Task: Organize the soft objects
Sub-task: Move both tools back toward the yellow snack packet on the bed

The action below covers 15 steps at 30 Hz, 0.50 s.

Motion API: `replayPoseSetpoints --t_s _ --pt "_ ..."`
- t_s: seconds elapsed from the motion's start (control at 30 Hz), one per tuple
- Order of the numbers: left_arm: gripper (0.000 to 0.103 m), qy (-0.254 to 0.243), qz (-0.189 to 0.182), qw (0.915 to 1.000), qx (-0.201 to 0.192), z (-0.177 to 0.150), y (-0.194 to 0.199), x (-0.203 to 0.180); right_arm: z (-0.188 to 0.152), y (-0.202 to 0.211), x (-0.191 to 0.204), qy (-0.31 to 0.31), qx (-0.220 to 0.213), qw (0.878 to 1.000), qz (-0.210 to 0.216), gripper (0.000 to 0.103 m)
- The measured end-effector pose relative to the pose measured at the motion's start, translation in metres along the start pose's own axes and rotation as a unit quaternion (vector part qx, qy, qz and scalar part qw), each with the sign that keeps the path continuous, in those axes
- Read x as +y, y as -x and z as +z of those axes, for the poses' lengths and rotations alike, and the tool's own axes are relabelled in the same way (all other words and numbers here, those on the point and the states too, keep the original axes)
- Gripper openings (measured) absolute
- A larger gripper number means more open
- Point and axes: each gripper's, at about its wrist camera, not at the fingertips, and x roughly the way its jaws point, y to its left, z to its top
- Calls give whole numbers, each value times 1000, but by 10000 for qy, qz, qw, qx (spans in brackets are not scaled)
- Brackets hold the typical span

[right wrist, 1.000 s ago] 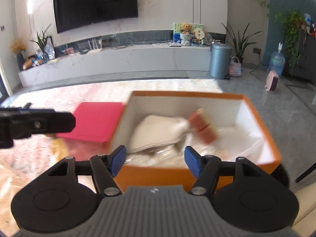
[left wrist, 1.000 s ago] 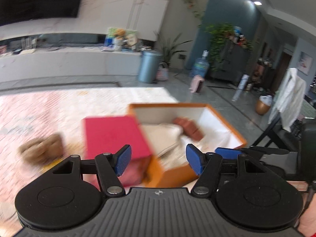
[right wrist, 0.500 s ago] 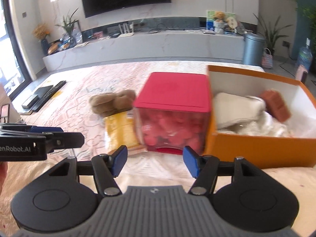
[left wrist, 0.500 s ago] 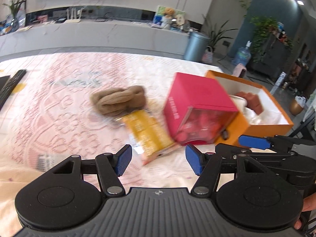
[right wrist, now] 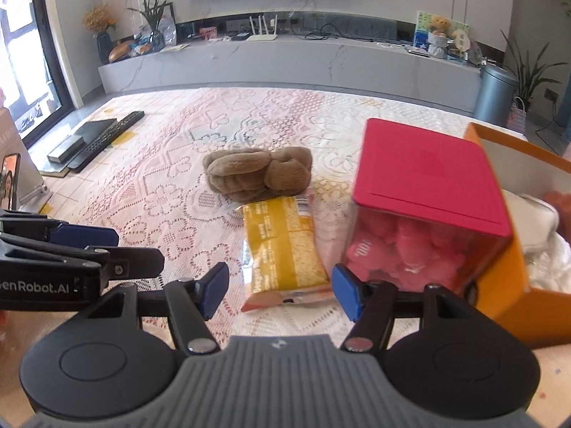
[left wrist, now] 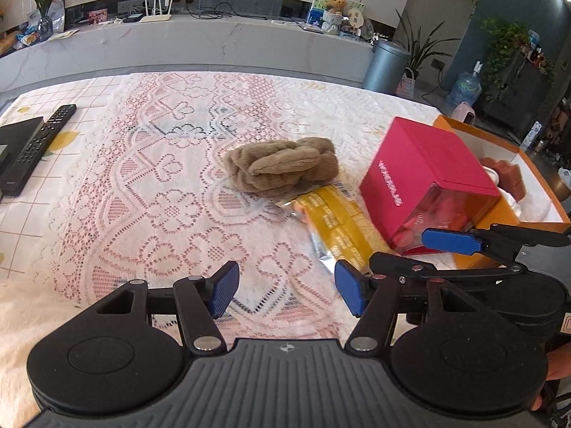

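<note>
My left gripper (left wrist: pixel 283 292) hangs wide open and empty over the lace cloth (left wrist: pixel 150 185), and my right gripper (right wrist: pixel 278 294), equally wide, frames the yellow snack packet (right wrist: pixel 282 246). The brown plush (right wrist: pixel 257 173) lies just beyond, the pink-lidded box (right wrist: pixel 424 192) and orange box (right wrist: pixel 514 285) to the right. I judge I'm between pickups: next I close on the plush or packet and carry it right.

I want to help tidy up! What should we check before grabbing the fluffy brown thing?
1. Left gripper jaws open and holding nothing: ok.
2. Right gripper jaws open and holding nothing: ok.
3. Brown plush free on top: ok.
4. Yellow packet touching the plush's near edge, may drag along: not ok.
5. Orange box open: ok.
6. Room left beside the white cloth: cannot tell.
</note>
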Motion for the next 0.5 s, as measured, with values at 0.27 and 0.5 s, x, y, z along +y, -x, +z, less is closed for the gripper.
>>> replayPoseSetpoints --t_s 0.27,0.5 --pt "68 100 97 9999 57 1 -17 18 11 -33 9 503 113 9987 -20 77" --pt "68 184 146 9996 148 1 -28 22 8 -57 12 603 228 9978 -122 79"
